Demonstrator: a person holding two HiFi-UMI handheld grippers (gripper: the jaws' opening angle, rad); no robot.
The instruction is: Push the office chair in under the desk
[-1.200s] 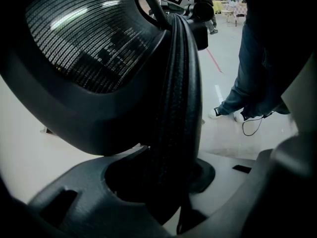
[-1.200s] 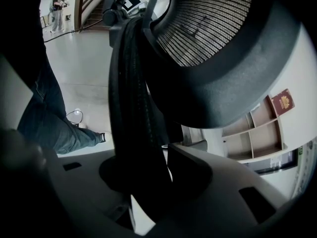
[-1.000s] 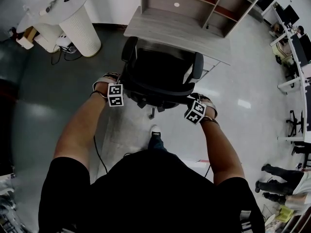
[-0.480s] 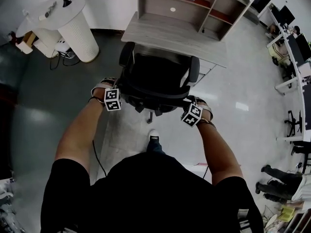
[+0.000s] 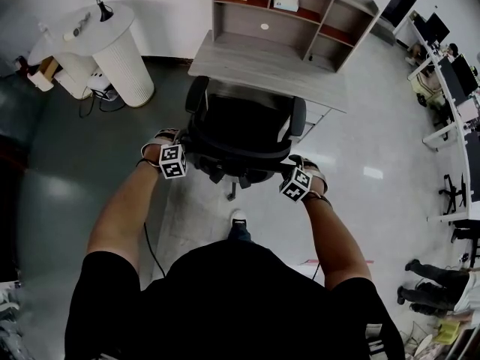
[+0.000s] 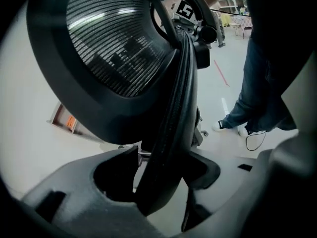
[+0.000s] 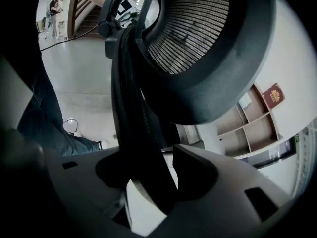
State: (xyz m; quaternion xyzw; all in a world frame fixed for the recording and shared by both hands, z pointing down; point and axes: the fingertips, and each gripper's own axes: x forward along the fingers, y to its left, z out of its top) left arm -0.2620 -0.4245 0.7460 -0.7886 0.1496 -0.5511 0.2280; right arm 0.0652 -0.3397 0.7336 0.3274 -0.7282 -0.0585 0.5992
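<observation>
A black mesh office chair point(image 5: 241, 130) stands with its seat partly under the grey wooden desk point(image 5: 262, 62), its back toward me. My left gripper point(image 5: 182, 150) is at the left edge of the backrest and my right gripper point(image 5: 289, 172) at the right edge. In the left gripper view the backrest rim point(image 6: 173, 128) runs between the jaws of the left gripper point(image 6: 163, 170), with a gap beside it. In the right gripper view the rim point(image 7: 133, 123) likewise passes through the right gripper point(image 7: 148, 175) with light on both sides. Both pairs of jaws have just been opening and stand open.
The desk carries a shelf hutch point(image 5: 292, 10). A white ribbed round table point(image 5: 112, 40) stands at the back left, with cables on the floor near it. My shoe point(image 5: 238, 220) is behind the chair base. More desks point(image 5: 457, 88) and people point(image 5: 431, 295) are at the right.
The view has drifted slightly. The chair and both grippers keep their places relative to the desk.
</observation>
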